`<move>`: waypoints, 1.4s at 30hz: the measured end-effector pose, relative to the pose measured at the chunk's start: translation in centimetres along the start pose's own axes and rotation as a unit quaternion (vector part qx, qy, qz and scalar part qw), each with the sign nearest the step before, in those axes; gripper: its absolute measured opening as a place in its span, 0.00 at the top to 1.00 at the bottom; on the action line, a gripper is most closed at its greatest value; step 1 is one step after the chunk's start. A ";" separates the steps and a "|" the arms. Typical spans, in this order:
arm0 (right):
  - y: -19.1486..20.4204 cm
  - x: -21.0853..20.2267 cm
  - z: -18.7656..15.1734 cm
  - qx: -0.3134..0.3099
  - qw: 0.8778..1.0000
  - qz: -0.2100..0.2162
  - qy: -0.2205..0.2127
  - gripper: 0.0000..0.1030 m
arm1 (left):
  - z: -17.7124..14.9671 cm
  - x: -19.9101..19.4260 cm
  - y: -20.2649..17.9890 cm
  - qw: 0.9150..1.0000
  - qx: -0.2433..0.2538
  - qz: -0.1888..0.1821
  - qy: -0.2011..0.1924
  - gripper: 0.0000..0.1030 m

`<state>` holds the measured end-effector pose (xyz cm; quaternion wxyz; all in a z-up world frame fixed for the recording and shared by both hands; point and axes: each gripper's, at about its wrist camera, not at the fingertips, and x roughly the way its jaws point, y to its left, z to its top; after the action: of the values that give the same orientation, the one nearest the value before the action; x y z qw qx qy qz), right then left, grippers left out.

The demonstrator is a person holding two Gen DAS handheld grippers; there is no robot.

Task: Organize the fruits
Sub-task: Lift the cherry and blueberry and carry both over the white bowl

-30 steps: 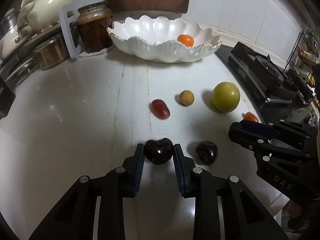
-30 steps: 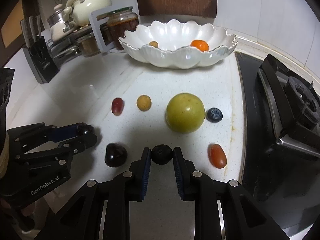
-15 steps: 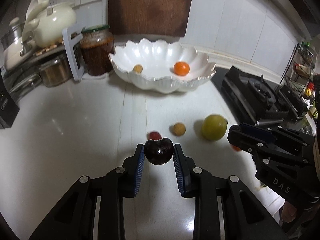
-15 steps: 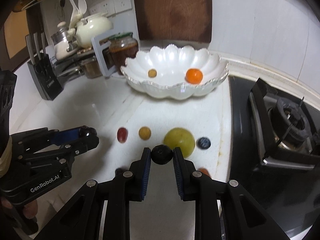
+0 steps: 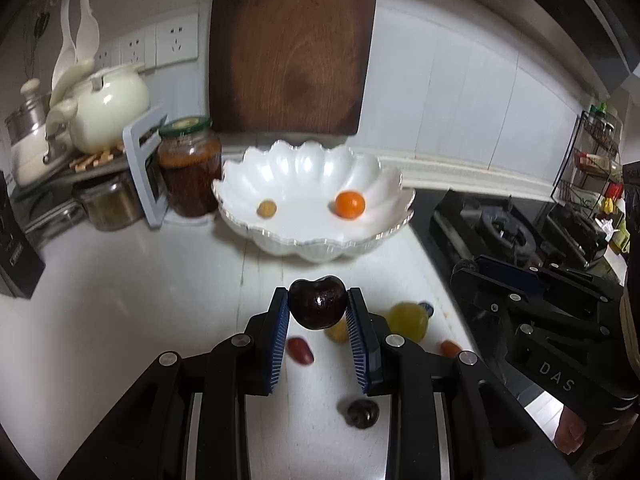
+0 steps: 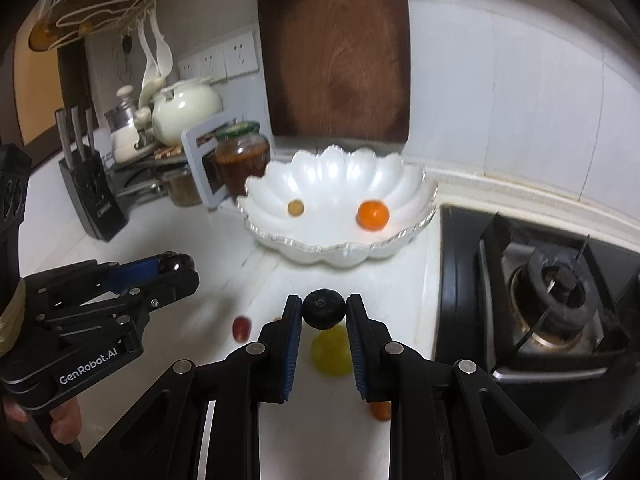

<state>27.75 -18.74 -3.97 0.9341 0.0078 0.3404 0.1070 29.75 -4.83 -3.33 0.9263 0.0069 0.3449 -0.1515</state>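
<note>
Cherry [image 5: 318,307] light, glossy, bruisable, pinched across its cheeks by left tongs [image 5: 319,320] | blueberry [image 6: 323,308] soft, clamped in right tongs [image 6: 324,322] | bowl [image 5: 384,236] at twelve o'clock.

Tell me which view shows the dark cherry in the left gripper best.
Left wrist view: the cherry sits centred between the left gripper's blue pads, dimple and gloss clear. The right wrist view shows only a sliver at that gripper's tip.
</note>
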 end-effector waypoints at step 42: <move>-3.3 7.1 9.5 0.022 0.999 -0.023 -0.017 0.76 | 10.8 6.3 2.1 0.998 0.023 0.042 -0.030 0.72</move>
<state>39.72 -19.98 -1.47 0.9417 0.0220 0.3267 0.0775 41.75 -5.82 0.70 0.9414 0.0382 0.3125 -0.1210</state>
